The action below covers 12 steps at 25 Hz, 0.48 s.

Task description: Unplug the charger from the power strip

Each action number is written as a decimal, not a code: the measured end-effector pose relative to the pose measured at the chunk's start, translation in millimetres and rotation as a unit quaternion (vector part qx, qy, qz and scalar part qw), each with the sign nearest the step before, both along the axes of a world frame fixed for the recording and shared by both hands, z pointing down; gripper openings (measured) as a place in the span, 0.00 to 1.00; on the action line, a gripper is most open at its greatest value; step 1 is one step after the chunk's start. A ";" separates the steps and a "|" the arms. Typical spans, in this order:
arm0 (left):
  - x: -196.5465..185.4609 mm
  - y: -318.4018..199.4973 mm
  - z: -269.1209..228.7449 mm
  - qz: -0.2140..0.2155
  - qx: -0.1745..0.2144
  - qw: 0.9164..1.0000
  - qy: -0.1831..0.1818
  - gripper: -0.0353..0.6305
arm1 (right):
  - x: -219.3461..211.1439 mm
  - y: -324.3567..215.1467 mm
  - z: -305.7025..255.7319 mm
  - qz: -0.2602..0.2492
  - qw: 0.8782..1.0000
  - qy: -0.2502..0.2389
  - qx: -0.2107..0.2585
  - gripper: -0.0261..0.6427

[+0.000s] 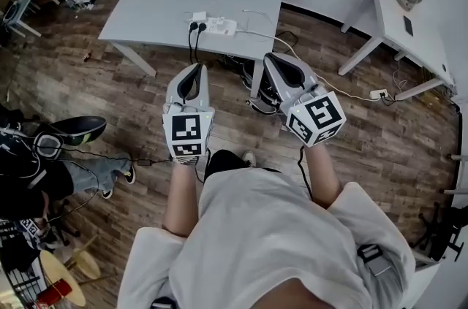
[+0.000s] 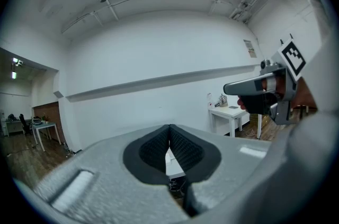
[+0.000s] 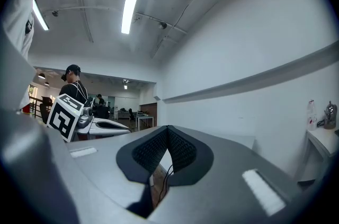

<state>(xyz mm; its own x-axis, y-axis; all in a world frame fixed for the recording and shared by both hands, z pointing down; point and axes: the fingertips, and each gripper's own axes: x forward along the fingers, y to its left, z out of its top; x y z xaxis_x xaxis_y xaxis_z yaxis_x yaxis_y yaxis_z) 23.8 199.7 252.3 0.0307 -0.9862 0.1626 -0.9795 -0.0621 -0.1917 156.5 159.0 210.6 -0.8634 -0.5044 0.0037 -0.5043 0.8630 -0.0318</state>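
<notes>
1. The charger point(image 1: 193, 27), too small to confirm, seems to be a dark plug at the left end of the white power strip point(image 1: 219, 26). It is probably light, hard plastic seated tightly. Take its body by the sides, not the cord.
2. A second dark plug point(image 1: 202, 26) sits just beside it.
3. The strip lies at the near edge of the grey table point(image 1: 161, 1). It is likely light enough to lift, so pin it down.
4. The left gripper point(image 1: 193, 70) and right gripper point(image 1: 272, 60) both have jaws pressed together, empty, short of the table.
</notes>
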 end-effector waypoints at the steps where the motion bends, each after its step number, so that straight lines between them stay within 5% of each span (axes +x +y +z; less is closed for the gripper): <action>1: -1.0 -3.7 1.6 -0.002 -0.002 1.000 0.000 0.06 | -0.4 -4.3 1.8 0.002 1.000 0.001 -0.001 0.04; 12: -8.5 -44.3 22.4 -0.004 -0.012 1.000 0.000 0.06 | -16.0 -44.3 29.7 -0.004 1.000 0.011 -0.026 0.04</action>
